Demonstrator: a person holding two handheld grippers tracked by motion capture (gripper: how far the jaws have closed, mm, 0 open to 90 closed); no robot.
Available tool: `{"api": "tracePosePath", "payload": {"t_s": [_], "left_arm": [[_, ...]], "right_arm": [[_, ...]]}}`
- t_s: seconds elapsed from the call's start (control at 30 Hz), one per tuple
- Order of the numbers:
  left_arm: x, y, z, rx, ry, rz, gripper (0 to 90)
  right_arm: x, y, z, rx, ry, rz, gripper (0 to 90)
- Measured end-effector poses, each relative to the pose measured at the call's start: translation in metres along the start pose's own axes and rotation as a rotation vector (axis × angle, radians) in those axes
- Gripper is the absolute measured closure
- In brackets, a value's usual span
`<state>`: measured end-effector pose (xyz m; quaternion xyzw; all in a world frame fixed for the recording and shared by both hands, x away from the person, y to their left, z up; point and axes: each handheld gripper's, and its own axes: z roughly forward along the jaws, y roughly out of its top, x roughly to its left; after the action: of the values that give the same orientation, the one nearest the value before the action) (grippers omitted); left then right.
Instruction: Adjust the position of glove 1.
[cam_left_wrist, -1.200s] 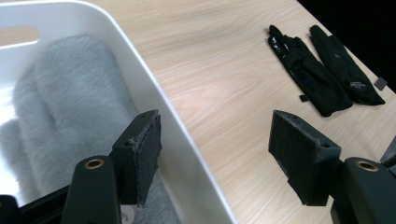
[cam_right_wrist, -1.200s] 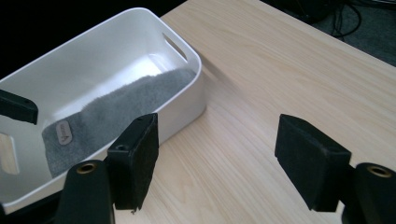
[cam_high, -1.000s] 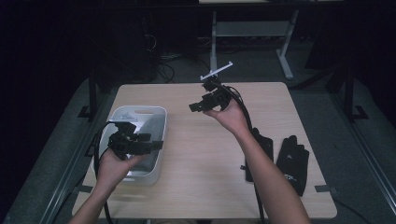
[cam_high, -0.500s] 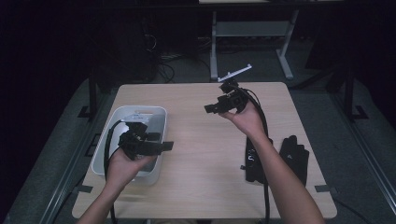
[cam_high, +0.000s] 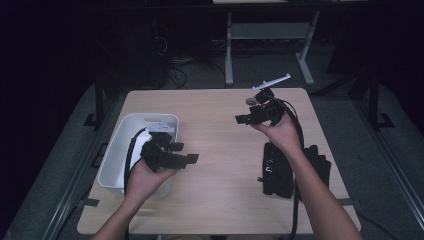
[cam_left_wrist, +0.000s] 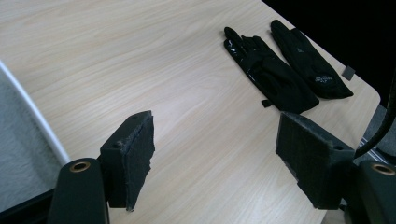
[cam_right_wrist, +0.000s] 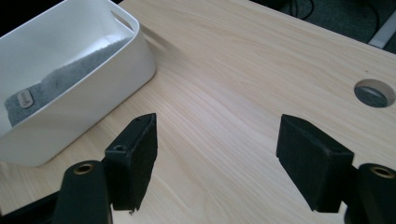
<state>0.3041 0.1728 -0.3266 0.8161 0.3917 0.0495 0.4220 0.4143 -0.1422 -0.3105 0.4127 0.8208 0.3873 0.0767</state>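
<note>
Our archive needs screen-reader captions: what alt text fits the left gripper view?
Two open black jaws of the left gripper hover empty over a light wooden table. Two black gloves lie flat side by side beyond them.

We see a light wood-grain tabletop (cam_high: 220, 150), pale beige with fine streaks. Near its left edge is a white bin (cam_high: 120, 150) with a grey felt liner (cam_right_wrist: 65, 74) inside. Two black gloves (cam_left_wrist: 285, 65) lie by the right edge, one glossy in patches, one carrying small white print. Both grippers are black: left gripper (cam_left_wrist: 215, 158), right gripper (cam_right_wrist: 217, 158), with brass-coloured bushings. The right gripper's top plate is light grey.
</note>
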Motion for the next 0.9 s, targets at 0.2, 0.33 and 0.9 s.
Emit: {"api": "tracePosePath", "payload": {"t_s": [0.2,0.33,0.9], "left_arm": [[-0.007,0.001,0.006,-0.001,-0.005,0.019,26.9],[-0.012,0.001,0.011,0.001,-0.011,0.035,26.7],[-0.03,-0.008,0.029,0.011,-0.024,0.08,25.9]], "right_arm": [[-0.008,-0.013,-0.007,0.001,-0.01,0.016,28.5],[-0.012,-0.02,-0.011,-0.003,-0.016,0.025,28.5],[-0.034,-0.065,-0.028,0.003,-0.05,0.082,28.4]]}}
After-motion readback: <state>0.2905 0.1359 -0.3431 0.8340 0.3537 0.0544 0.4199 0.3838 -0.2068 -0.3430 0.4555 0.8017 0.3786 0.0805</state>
